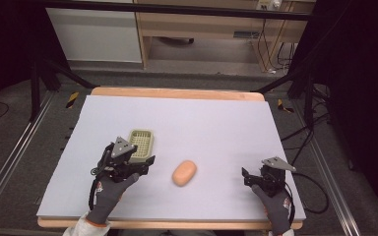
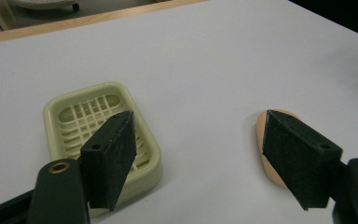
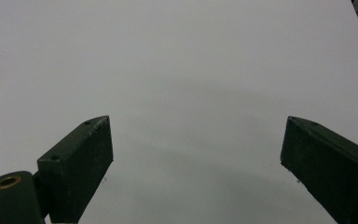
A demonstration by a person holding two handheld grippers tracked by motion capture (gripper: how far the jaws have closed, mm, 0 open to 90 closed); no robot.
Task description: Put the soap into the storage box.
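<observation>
Soap dish: pale green, rectangular, rounded corners, slotted grid floor; lies flat and upright on the table's left-centre, holding nothing. Soap bar: peach-orange, smooth oval; lies flat on the white surface, near the dish, apart from it.

A rectangular table with a pale, matte white top and a light wooden edge visible along its far and near sides. On it lies a pale green soap dish with a slatted grid floor, left of centre, and an orange-tan oval soap bar, flat on the surface near the middle, well apart from the dish to its right.
</observation>
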